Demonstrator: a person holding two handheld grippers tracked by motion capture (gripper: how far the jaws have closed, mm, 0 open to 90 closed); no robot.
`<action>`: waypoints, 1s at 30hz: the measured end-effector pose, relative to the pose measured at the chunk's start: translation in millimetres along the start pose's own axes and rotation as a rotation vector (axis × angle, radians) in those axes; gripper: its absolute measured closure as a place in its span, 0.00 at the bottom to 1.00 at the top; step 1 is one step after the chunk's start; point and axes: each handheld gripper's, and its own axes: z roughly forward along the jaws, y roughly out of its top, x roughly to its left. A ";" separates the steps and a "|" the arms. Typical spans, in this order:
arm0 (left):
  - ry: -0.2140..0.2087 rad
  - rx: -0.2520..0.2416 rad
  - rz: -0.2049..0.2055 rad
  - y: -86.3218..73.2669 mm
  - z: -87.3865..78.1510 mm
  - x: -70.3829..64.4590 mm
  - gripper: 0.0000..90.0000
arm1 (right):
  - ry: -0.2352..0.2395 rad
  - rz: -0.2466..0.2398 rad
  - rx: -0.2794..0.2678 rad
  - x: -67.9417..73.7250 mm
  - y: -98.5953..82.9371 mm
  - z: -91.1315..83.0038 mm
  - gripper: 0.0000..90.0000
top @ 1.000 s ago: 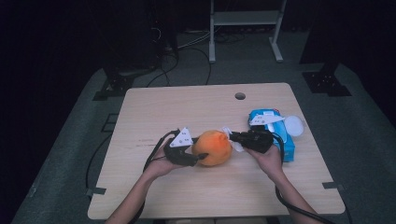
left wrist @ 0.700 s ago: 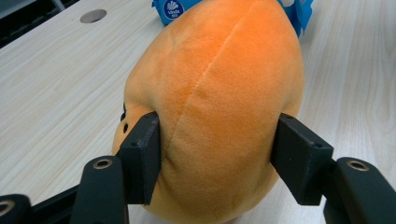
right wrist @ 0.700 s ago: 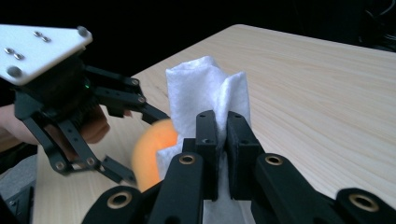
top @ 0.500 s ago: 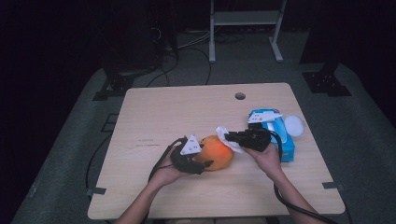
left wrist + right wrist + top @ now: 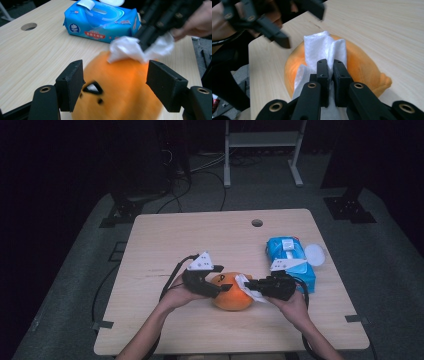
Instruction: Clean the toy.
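Orange plush toy (image 5: 231, 291) sits near the front edge of the table (image 5: 165, 240), between our two grippers, and we see a small dark eye mark on its side in the left gripper view. Our left gripper (image 5: 117, 86) has its jaws spread wide on either side of the toy (image 5: 117, 92), with a gap at the right jaw, so it is not clamping anything. Our right gripper (image 5: 331, 75) has its jaws pinched tight on a white wipe (image 5: 322, 50), which lies pressed on top of the toy (image 5: 359, 65). Farther back on the right lies a blue pack of wipes (image 5: 290, 257) with its lid flipped open.
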 end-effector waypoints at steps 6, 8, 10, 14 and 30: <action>-0.068 0.063 -0.030 -4.8 16.6 7.6 0.27 | 0.017 -0.002 0.011 3.7 -10.4 -4.3 0.93; -0.095 0.081 -0.040 -7.4 20.6 6.4 0.23 | 0.023 0.002 0.017 4.0 -14.1 -6.7 0.93; -0.113 0.090 -0.037 -9.3 24.0 4.5 0.20 | 0.030 -0.001 0.023 5.0 -17.2 -8.1 0.93; -0.131 0.090 -0.017 -4.7 28.6 0.3 0.15 | 0.037 -0.013 0.036 8.9 -22.2 -8.8 0.93; -0.178 0.111 -0.004 -20.4 28.9 -2.3 0.20 | 0.067 0.054 -0.028 0.1 -35.0 -33.4 0.93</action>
